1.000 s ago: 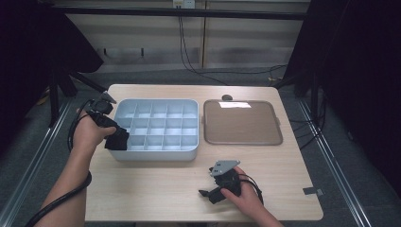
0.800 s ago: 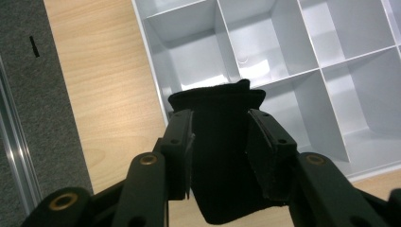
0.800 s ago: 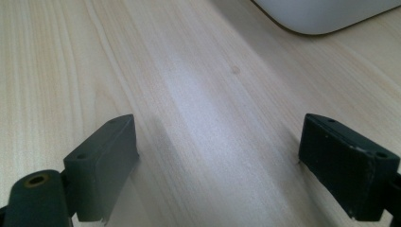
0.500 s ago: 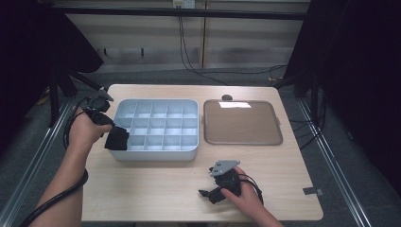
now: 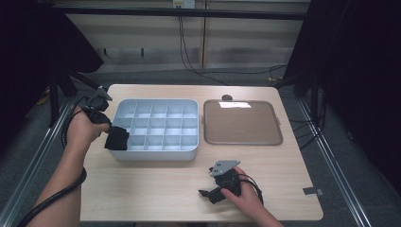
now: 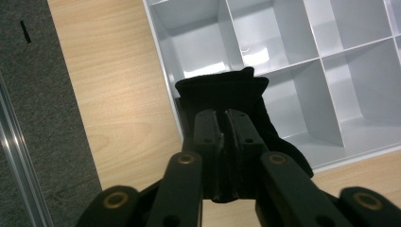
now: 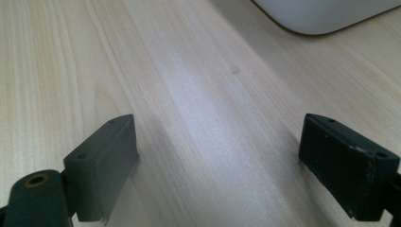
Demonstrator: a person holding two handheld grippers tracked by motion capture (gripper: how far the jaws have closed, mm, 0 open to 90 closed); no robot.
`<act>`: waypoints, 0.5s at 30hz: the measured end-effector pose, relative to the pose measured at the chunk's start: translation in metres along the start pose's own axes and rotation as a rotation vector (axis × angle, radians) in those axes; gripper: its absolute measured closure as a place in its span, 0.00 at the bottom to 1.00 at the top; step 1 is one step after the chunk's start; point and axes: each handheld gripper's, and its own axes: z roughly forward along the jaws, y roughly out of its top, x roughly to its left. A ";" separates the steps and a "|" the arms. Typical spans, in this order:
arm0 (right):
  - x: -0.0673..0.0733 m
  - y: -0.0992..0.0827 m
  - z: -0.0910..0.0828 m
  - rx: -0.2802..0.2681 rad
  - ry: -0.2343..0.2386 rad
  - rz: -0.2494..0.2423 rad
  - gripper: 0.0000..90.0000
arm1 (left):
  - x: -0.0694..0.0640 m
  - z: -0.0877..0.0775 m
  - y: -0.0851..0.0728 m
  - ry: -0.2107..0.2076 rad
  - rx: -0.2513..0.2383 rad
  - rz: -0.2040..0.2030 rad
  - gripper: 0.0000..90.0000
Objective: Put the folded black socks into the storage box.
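Note:
A pale grey divided box (image 5: 158, 152) with several compartments sits on the left half of the table. My left gripper (image 5: 113, 134) is shut on a black cloth (image 5: 117, 140) and holds it over the box's near left corner. In the left gripper view the black cloth (image 6: 222, 92) hangs from the closed jaws above the left-hand compartments of the divided box (image 6: 283, 66). My right gripper (image 5: 208, 193) rests low on the bare wood near the front edge. Its jaws stand wide apart with nothing between them, as my right gripper (image 7: 236, 165) shows in its own view.
A flat brown tray (image 5: 242, 124) with a pale rim lies right of the box. A small dark object (image 5: 227, 97) sits behind the tray. A corner of the box (image 7: 326, 14) shows in the right gripper view. A grey tape strip (image 5: 313, 191) marks the table's right front.
My left gripper has carried the black cloth slightly back and left along the box's left edge. The right gripper has stayed where it was.

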 end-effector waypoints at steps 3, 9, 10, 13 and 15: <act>0.000 0.000 0.000 0.000 -0.001 -0.001 0.13 | 0.001 0.000 0.000 0.000 0.000 0.004 0.97; 0.000 0.000 0.000 0.000 0.000 -0.001 0.13 | 0.001 0.002 0.001 -0.001 0.012 0.000 1.00; 0.000 0.000 0.000 0.000 0.000 0.000 0.13 | 0.002 0.004 0.001 0.001 0.014 0.003 1.00; 0.000 0.000 0.000 0.000 0.000 -0.001 0.13 | 0.002 0.006 0.002 -0.001 0.015 0.004 1.00; 0.000 0.000 0.000 0.000 0.000 -0.001 0.13 | 0.002 0.008 0.002 0.001 0.014 0.000 1.00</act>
